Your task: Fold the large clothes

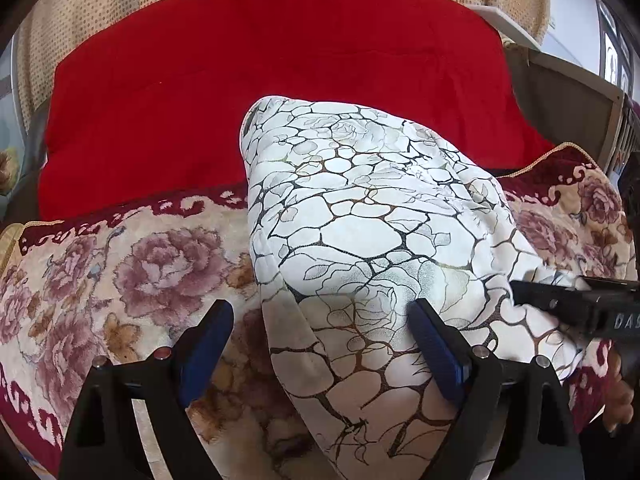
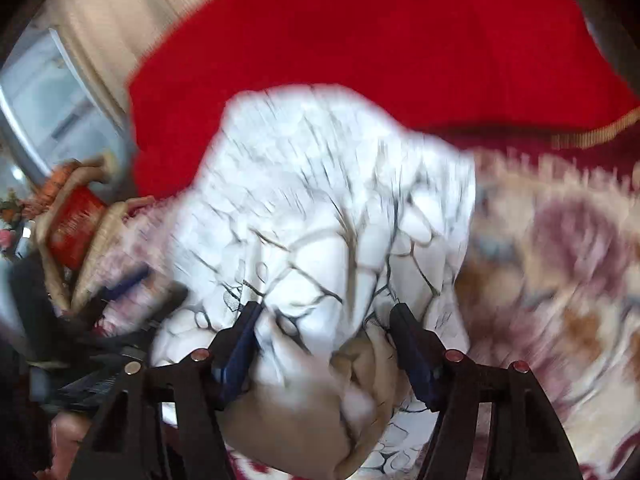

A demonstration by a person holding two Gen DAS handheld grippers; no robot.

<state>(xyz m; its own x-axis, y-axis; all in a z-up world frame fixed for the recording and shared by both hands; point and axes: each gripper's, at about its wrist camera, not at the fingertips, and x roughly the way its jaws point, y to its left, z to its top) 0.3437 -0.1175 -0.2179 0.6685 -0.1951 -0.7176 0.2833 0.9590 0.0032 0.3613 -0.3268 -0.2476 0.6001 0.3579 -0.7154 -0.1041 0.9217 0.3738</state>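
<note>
A large white garment [image 1: 360, 240] with a black and gold cracked-stone and rose print lies bunched on a floral blanket [image 1: 120, 272]. My left gripper [image 1: 320, 332] is open; its left finger is over the blanket, its right finger over the cloth, and the garment's near edge runs between them. In the blurred right wrist view the same garment [image 2: 320, 208] fills the middle. My right gripper [image 2: 324, 324] is open, with a bunch of the white cloth and its beige lining [image 2: 304, 420] between the fingers. The right gripper also shows in the left wrist view [image 1: 580, 304] on the garment's right side.
A red quilt [image 1: 280, 72] lies behind the garment, with dotted beige curtains [image 1: 80, 12] beyond it. A headboard or frame [image 1: 572, 108] stands at the right. A woven basket with red items [image 2: 80, 224] sits at the left in the right wrist view.
</note>
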